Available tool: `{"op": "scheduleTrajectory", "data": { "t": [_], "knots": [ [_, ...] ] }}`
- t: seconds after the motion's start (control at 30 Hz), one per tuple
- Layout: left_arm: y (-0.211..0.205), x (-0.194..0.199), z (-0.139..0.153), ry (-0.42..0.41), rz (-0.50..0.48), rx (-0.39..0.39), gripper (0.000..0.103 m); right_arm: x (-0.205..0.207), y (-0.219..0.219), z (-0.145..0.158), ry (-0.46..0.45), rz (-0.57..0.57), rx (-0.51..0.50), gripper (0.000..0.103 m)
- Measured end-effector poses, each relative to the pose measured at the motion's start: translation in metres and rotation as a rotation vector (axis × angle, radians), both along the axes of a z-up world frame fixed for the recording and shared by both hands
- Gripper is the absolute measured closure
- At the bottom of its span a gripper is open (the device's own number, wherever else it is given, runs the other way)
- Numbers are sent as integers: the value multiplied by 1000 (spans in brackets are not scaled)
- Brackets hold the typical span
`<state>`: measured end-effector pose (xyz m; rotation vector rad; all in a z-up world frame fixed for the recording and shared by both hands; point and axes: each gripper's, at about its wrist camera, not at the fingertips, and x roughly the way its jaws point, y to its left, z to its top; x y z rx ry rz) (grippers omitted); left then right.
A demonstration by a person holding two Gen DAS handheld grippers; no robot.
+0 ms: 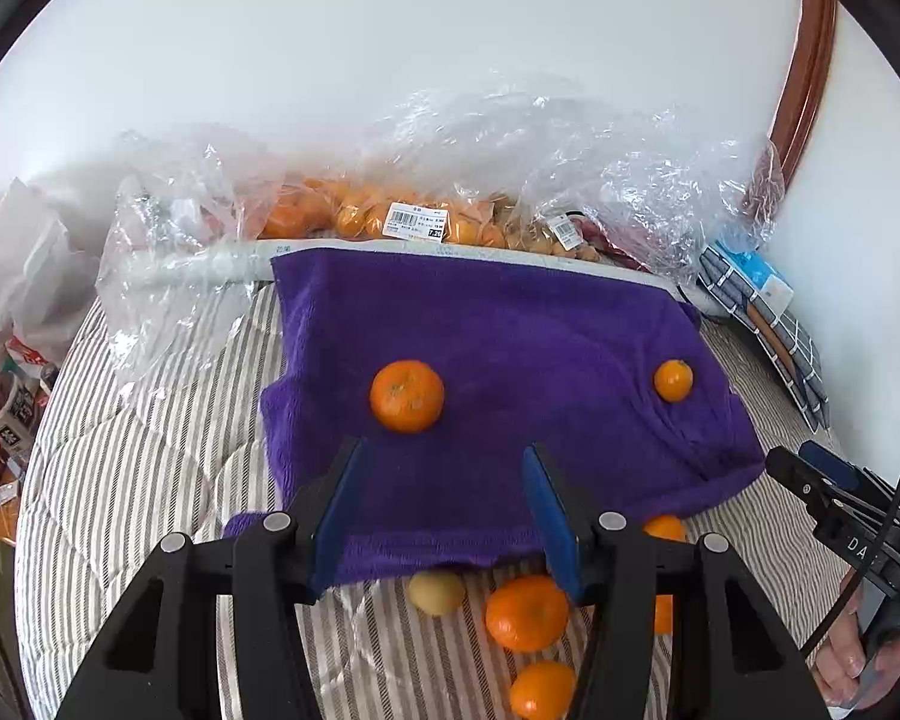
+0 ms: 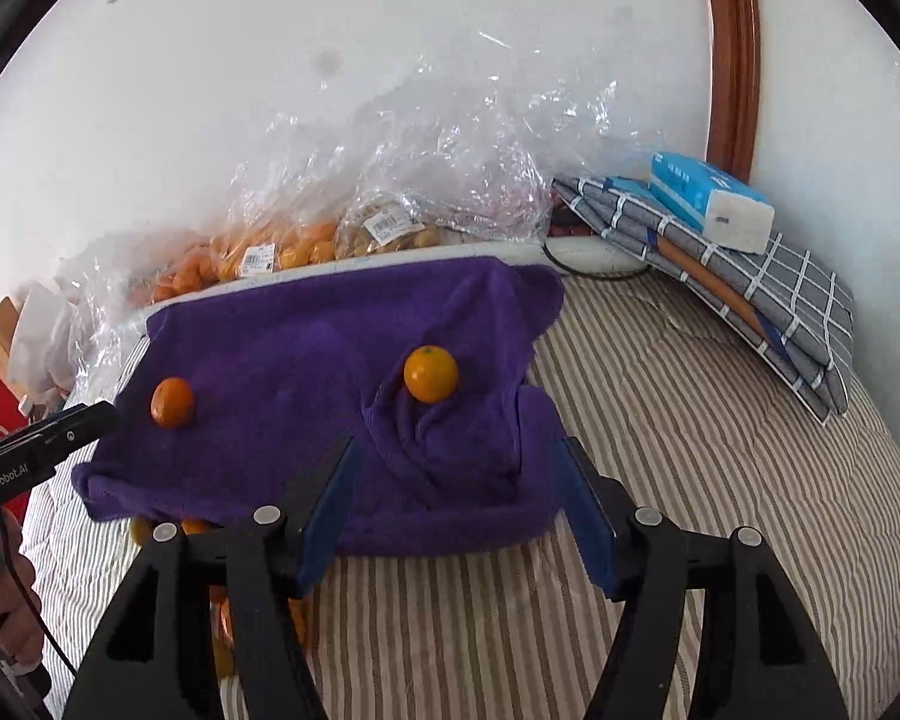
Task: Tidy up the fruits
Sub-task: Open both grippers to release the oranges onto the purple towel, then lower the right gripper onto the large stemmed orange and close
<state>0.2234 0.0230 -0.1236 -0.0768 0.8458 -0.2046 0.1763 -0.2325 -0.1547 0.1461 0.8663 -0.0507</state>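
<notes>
Both claws hover low over the striped bed point(image 2: 660, 420), each with its blue-padded fingers spread wide and nothing between them: the left claw point(image 1: 444, 516) sits above the near edge of a purple towel point(image 1: 510, 348), and the right claw point(image 2: 459, 510) above the same towel's near right corner. Two fruits rest on the towel, well apart: a large mandarin point(image 1: 407, 396) on the left side and a smaller orange fruit point(image 1: 673, 380) on the right, nestled in a fold. Just off the towel's near edge, on the bedding, lie three more mandarins point(image 1: 527, 612) and one pale yellowish fruit point(image 1: 436, 593) (partly tucked under the cloth). At the far side, against the white wall, crumpled clear plastic bags point(image 1: 426, 222) hold many more orange fruits. Folded checked cloth point(image 2: 750, 276) with a blue tissue pack point(image 2: 711, 201) on top lies far right.
</notes>
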Motion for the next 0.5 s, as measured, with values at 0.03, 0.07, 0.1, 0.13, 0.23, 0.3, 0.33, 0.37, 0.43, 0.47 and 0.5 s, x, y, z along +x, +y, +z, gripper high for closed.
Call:
{"op": "scheduleTrajectory", "data": {
  "t": [0.03, 0.07, 0.1, 0.13, 0.23, 0.3, 0.33, 0.37, 0.43, 0.47, 0.5],
  "knots": [
    [1, -7, 0, -1, 0, 4, 51, -6, 2, -2, 10, 6, 2, 38],
    [2, -13, -1, 3, -3, 10, 51, -12, 4, -5, 17, 7, 4, 38],
    [3, -18, -1, 9, -7, 21, 51, -18, 6, -7, 22, 9, 10, 38],
    [5, -24, -2, 10, -8, 31, 51, -24, 9, -8, 28, 17, 15, 38],
    [12, -41, -3, 13, 5, 54, 51, -38, 19, -12, 42, 41, 15, 38],
    [17, -49, -5, 16, 10, 59, 51, -46, 27, -13, 40, 53, 4, 38],
    [20, -53, -5, 17, 11, 66, 51, -49, 31, -14, 37, 64, 4, 38],
    [23, -55, -6, 16, 14, 71, 51, -51, 35, -15, 35, 75, 4, 38],
    [30, -59, -9, 24, 23, 72, 51, -54, 41, -17, 30, 82, 6, 38],
    [33, -60, -11, 29, 22, 69, 51, -54, 44, -18, 31, 86, 10, 38],
    [35, -61, -13, 32, 18, 69, 51, -54, 47, -18, 30, 91, 17, 38]
  ]
}}
